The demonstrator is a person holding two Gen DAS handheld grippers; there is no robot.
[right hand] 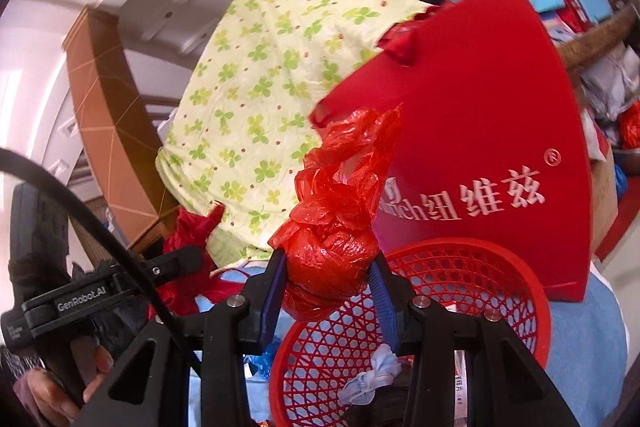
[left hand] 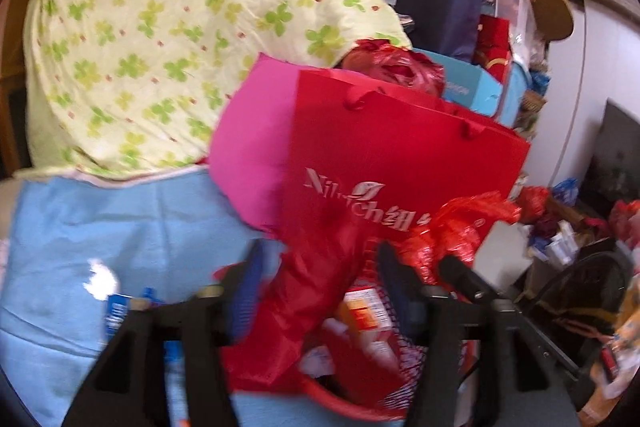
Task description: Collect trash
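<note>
My right gripper (right hand: 328, 283) is shut on a knotted red plastic bag (right hand: 332, 251) and holds it above the red mesh basket (right hand: 472, 267), which holds a knotted blue bag (right hand: 372, 375) and other scraps. In the left wrist view my left gripper (left hand: 316, 291) has its jaws apart around a crumpled red bag (left hand: 316, 291) hanging over the basket (left hand: 344, 399); whether it pinches the bag is unclear. The right gripper's finger (left hand: 468, 275) and its red bag (left hand: 448, 231) show there too. The left gripper (right hand: 176, 263) shows in the right wrist view.
A red paper gift bag (right hand: 480, 147) stands just behind the basket, with a pink bag (left hand: 252, 143) beside it. A clover-print quilt (left hand: 160, 39) is piled on the blue sheet (left hand: 80, 227). Boxes and bags (left hand: 480, 39) are stacked behind. Floor clutter (left hand: 560, 235) lies to the right.
</note>
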